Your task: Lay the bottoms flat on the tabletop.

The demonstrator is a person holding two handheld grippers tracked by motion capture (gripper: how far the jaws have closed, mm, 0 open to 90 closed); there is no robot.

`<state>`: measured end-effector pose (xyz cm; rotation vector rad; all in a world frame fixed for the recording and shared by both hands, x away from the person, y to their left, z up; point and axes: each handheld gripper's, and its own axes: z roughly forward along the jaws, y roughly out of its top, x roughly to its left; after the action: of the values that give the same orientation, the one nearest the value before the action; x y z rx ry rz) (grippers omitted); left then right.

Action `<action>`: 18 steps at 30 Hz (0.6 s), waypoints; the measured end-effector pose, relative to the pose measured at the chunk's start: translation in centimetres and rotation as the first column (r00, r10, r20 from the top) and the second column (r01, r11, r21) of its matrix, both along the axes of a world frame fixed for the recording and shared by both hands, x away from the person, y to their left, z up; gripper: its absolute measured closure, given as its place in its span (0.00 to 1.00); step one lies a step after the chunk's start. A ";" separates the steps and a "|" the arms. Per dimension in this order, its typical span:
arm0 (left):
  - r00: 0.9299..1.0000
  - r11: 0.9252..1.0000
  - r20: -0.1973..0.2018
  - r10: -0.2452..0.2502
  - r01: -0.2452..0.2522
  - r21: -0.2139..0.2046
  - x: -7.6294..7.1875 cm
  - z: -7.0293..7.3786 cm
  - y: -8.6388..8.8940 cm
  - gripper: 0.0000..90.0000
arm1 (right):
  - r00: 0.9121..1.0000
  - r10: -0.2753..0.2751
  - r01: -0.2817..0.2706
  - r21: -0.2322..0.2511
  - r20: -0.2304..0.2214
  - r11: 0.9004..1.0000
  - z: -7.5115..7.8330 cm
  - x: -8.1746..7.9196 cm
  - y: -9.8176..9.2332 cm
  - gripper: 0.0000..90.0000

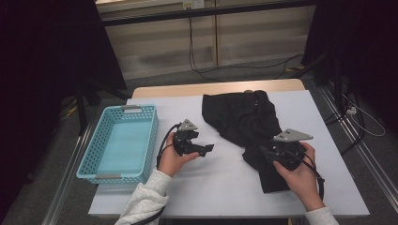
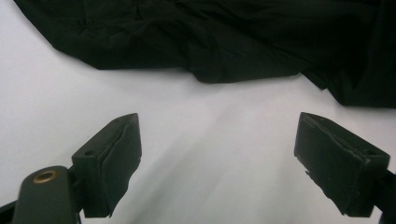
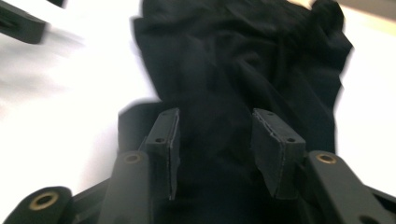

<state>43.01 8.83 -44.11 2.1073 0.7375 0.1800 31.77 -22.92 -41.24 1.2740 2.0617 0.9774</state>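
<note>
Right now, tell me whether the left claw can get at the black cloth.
Probably yes. The left claw stands open over bare white table, and the black cloth lies just ahead with nothing between them.

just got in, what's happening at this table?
A person works a black garment lying crumpled on the white table with two hand-held grippers. The right gripper hovers over the garment's near end, jaws apart with nothing pinched between them. The left gripper is wide open over bare table, just short of the cloth's edge. A blue basket sits at the left with nothing in it.
</note>
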 end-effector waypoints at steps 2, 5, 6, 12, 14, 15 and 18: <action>1.000 1.000 -0.003 0.001 -0.001 0.001 0.0 0.0 0.1 0.17 | 1.000 0.024 -0.024 0.003 0.002 1.000 0.1 0.1 0.5 0.53; 1.000 1.000 -0.005 0.001 -0.001 0.003 -0.1 -0.1 0.1 0.17 | 0.998 0.061 -0.060 0.008 -0.033 0.998 -0.6 0.5 1.4 0.50; 1.000 1.000 -0.005 0.003 -0.003 0.004 -0.2 -0.2 0.1 0.17 | 0.996 0.074 -0.074 0.006 -0.054 0.997 -1.1 0.6 1.7 0.49; 1.000 1.000 -0.009 -0.001 0.001 0.008 -0.4 -0.3 0.1 0.17 | 0.982 0.096 -0.106 -0.059 -0.165 0.993 -4.1 1.2 3.0 0.50; 1.000 1.000 -0.007 -0.002 0.003 0.011 -0.4 -0.4 0.1 0.17 | 0.984 0.085 -0.092 -0.042 -0.159 0.995 -4.4 1.2 2.8 0.56; 1.000 1.000 -0.006 -0.002 0.002 0.011 -0.4 -0.4 0.0 0.17 | 0.985 0.077 -0.085 -0.044 -0.152 0.995 -4.5 1.2 2.7 0.58; 1.000 1.000 -0.007 -0.005 0.005 0.010 -0.6 -0.5 -0.2 0.17 | 0.989 0.060 -0.068 -0.053 -0.135 0.996 -4.5 1.2 2.4 0.73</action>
<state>42.46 8.66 -44.64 2.1202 0.7364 0.1735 32.95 -20.50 -45.78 1.2816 2.2283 0.8751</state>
